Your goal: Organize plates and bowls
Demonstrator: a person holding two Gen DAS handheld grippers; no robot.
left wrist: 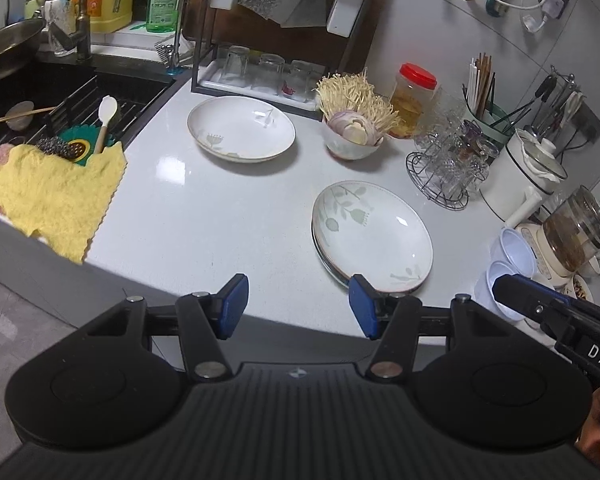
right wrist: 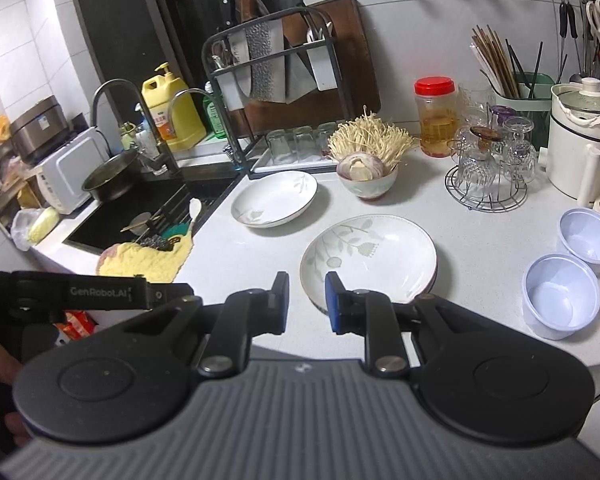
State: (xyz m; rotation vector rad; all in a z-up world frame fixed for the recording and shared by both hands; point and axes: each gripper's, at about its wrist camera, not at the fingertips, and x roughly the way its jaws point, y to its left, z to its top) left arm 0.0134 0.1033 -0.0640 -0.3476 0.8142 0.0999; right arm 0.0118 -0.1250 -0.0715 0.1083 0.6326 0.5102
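Near the counter's front edge stands a stack of white floral plates (left wrist: 372,236) (right wrist: 368,256). A single matching plate (left wrist: 240,128) (right wrist: 274,198) lies farther back by the sink. My left gripper (left wrist: 298,306) hangs open over the counter edge with nothing between its fingers; its right pad (left wrist: 362,308) sits just before the stack's near rim. My right gripper (right wrist: 307,300) has only a narrow gap between its pads, nothing in it, just left of the stack's near rim. A white bowl (left wrist: 352,144) (right wrist: 370,188) holds enoki mushrooms and onion. Two pale plastic bowls (left wrist: 512,256) (right wrist: 560,296) stand at right.
The sink (left wrist: 60,92) with a drain rack and a yellow cloth (left wrist: 56,196) lies at left. A black dish rack (left wrist: 268,68) with upturned glasses is at the back. A red-lidded jar (left wrist: 414,100), a wire glass stand (left wrist: 444,176) and a white pot (right wrist: 580,144) crowd the right.
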